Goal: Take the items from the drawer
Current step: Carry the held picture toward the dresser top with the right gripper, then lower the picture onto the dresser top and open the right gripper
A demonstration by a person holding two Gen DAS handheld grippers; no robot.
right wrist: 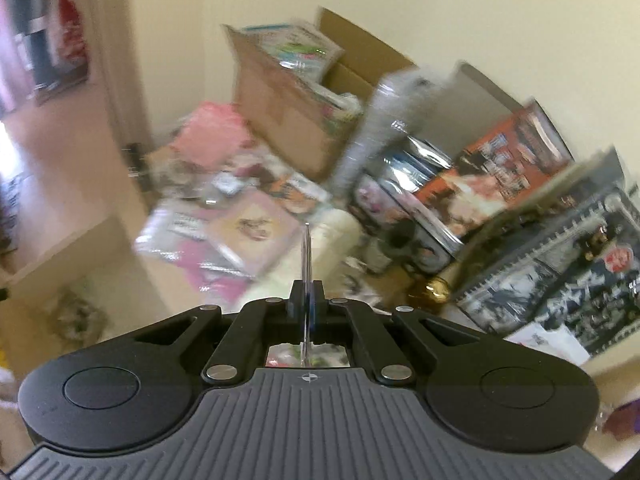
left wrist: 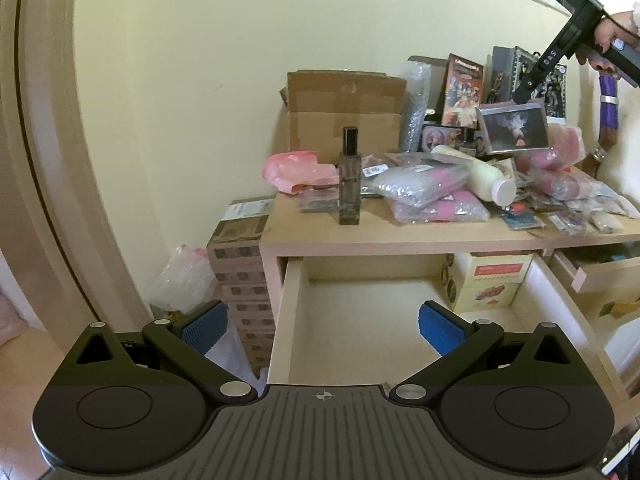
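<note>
right tongs (right wrist: 307, 304) around card (left wrist: 514, 127), above clutter (left wrist: 432, 188)

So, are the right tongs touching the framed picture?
Touching. In the right wrist view the right tongs are shut on the thin framed picture, seen edge-on between the pads.

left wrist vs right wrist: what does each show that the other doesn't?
Left wrist only: the open drawer, nearly bare, a printed carton at its back right, and the open left gripper.

Right wrist only: the right gripper shut on a thin flat card, seen edge-on; the picture is blurred.

Both: the cluttered desk top, the cardboard box and the card, face-on from the left wrist.
</note>
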